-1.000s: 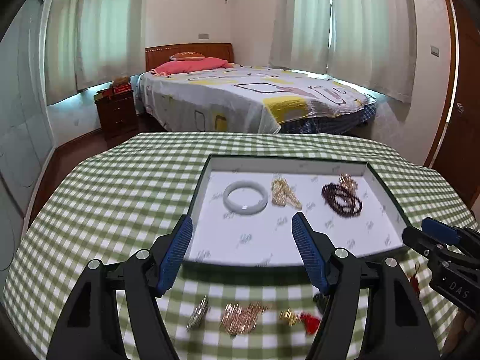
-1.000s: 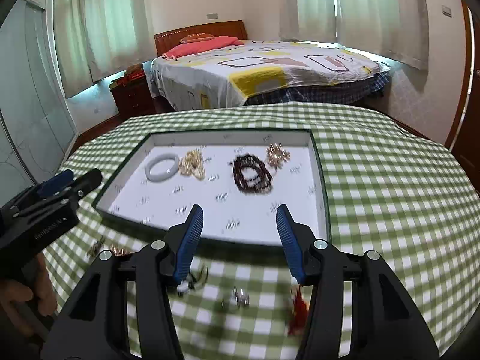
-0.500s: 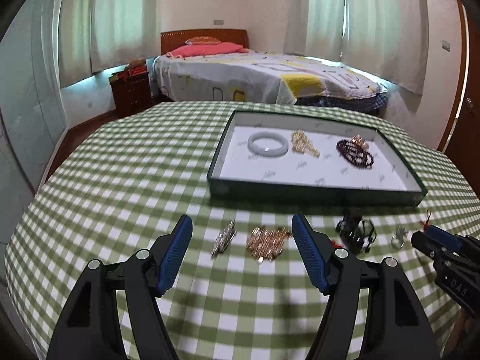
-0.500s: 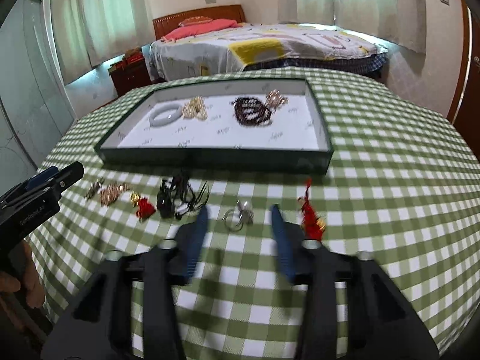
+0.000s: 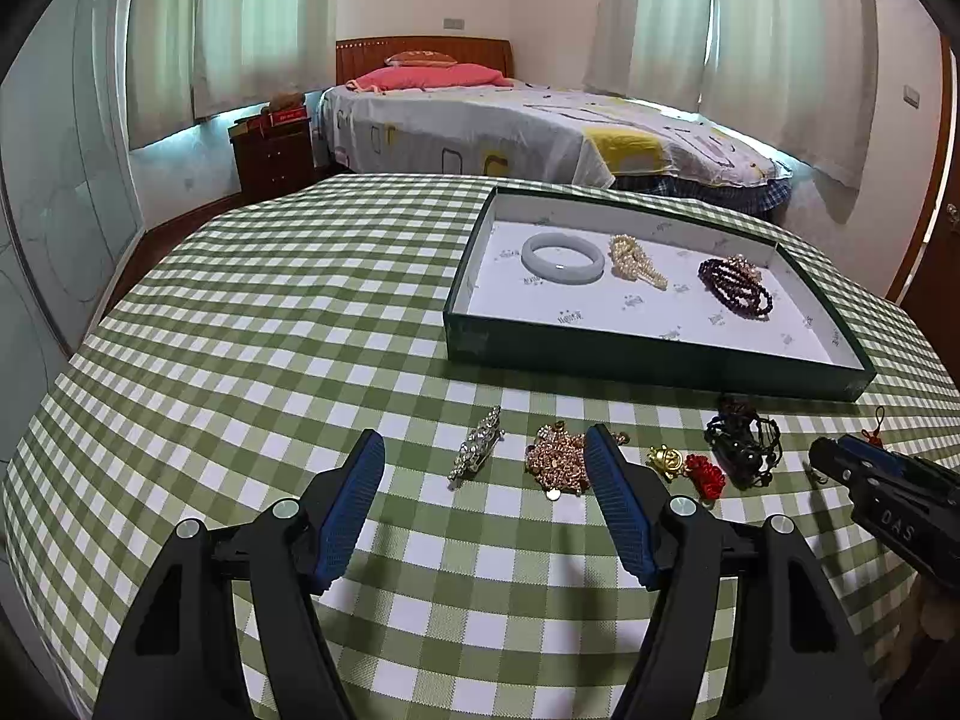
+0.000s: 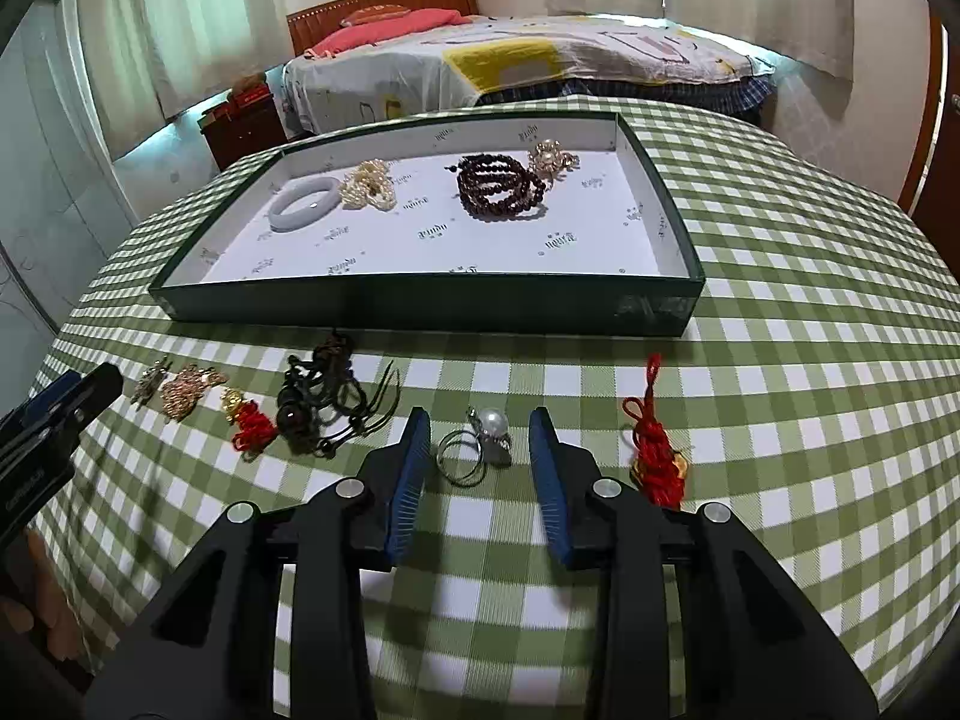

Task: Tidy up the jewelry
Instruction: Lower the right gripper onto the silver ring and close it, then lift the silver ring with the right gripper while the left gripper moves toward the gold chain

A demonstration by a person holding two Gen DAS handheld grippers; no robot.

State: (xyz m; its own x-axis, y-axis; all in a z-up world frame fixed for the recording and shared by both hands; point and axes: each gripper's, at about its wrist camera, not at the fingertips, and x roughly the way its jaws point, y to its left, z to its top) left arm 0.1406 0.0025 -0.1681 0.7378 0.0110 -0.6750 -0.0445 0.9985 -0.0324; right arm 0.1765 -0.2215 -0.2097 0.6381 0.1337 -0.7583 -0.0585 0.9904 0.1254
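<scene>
Before the green tray (image 6: 420, 303), loose jewelry lies in a row on the cloth. With jaws closing but not yet touching, the right gripper (image 6: 480, 420) frames the pearl ring (image 6: 480, 441), probably to lift it. The left gripper (image 5: 485, 441) hangs released over the rose-gold chain (image 5: 558, 456).

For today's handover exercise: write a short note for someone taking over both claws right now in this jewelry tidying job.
Left claw: open, empty, over the silver brooch and rose-gold chain.
Right claw: closing, with the pearl ring between its pads, not yet gripped.
Done: white bangle, pearl strand, dark bead bracelet and a gold piece lie in the tray.
Left on the tablecloth: brooch, chain, gold-and-red charm, black cord bracelet, ring, red tassel. Move each into the tray.
</scene>
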